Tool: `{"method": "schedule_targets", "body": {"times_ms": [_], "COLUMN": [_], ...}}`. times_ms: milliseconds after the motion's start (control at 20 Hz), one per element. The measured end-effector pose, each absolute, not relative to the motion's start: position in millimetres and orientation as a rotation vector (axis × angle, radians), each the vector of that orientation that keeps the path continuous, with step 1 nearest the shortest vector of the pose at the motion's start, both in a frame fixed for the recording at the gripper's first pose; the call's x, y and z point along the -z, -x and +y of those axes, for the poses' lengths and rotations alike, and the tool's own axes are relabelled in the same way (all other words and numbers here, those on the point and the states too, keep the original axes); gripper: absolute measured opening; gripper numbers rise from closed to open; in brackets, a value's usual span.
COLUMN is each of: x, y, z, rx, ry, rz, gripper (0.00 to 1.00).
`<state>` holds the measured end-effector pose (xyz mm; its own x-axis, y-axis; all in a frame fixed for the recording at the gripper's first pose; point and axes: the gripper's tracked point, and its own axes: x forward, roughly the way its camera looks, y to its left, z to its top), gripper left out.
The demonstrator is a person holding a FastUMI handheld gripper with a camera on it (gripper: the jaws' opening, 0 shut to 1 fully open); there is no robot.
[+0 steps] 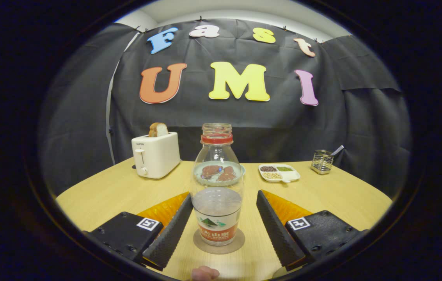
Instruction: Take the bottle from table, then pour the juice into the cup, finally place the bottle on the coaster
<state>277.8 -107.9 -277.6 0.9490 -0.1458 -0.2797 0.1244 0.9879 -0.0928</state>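
The bottle (217,187) is standing upright on the coaster (219,242), a round mat lying near the front edge of the table (103,199), and it is sitting between the two fingers of the gripper (221,230). The fingers are spread wide, each standing apart from the bottle's sides with bare table showing in the gaps, so nothing is being pinched. The bottle is clear, uncapped, with a red ring at its neck and a label around its lower part (whether any juice is left inside is hard to tell). Through the glass a plate (221,171) with reddish-brown pieces is showing, lying just beyond the bottle toward the middle of the table. Toward the far left corner a toaster (155,155) is holding a slice of bread (158,129) in its slot. Toward the far right edge a divided dish (279,173) is holding dark, green and pale grains, and beyond it a wire holder (321,161) is carrying a utensil. A fingertip (204,272) is peeking in at the front edge.
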Motion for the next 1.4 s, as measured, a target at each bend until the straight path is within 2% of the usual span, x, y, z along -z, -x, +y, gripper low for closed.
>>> {"method": "schedule_targets", "body": {"times_ms": [500, 950, 1400], "x": [185, 53, 28], "y": [-236, -123, -18], "z": [-83, -73, -68], "rx": [0.121, 0.081, 0.046], "ry": [0.034, -0.033, -0.048], "rz": [0.208, 0.062, 0.07], "gripper": [1.0, 1.0, 1.0]}}
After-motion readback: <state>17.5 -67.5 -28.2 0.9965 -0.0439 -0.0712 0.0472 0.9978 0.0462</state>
